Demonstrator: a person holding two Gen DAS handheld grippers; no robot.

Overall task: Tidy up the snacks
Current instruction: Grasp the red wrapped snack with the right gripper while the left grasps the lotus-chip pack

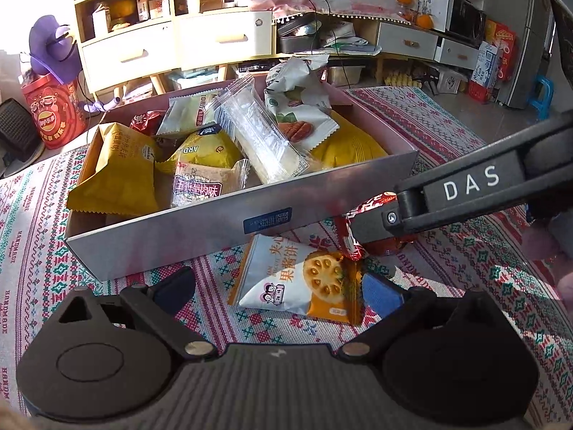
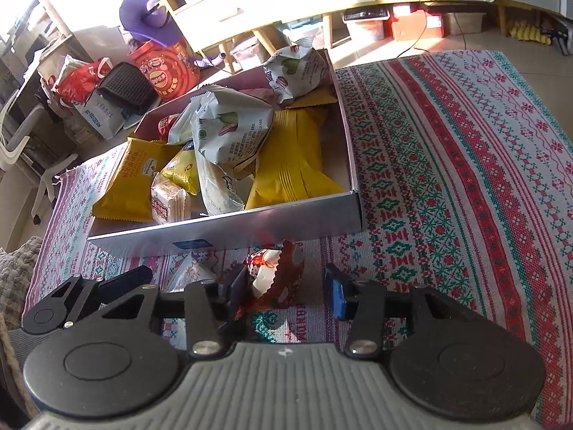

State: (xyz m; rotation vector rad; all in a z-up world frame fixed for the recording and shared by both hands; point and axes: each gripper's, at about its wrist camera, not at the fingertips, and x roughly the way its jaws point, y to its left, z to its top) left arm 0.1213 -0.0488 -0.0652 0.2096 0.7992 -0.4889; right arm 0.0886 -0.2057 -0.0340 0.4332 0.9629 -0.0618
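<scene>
A white and orange biscuit packet (image 1: pixel 304 283) lies flat on the patterned cloth between the fingers of my left gripper (image 1: pixel 279 290), which stands open around it. To its right a shiny red snack (image 2: pixel 275 276) sits crumpled on the cloth between the fingers of my right gripper (image 2: pixel 286 294). The left pad touches the wrapper, while a gap shows at the blue right pad, so this gripper is open. From the left wrist view my right gripper (image 1: pixel 372 229) reaches in from the right over the red snack (image 1: pixel 354 225). The grey box (image 1: pixel 215 222) holds several snack packets.
The box's near wall (image 2: pixel 250 225) stands just beyond both grippers. The red and green cloth (image 2: pixel 447 179) stretches to the right of the box. On the floor behind stand a red tub (image 1: pixel 53 114), a purple hat (image 1: pixel 53 46) and drawer cabinets (image 1: pixel 172 46).
</scene>
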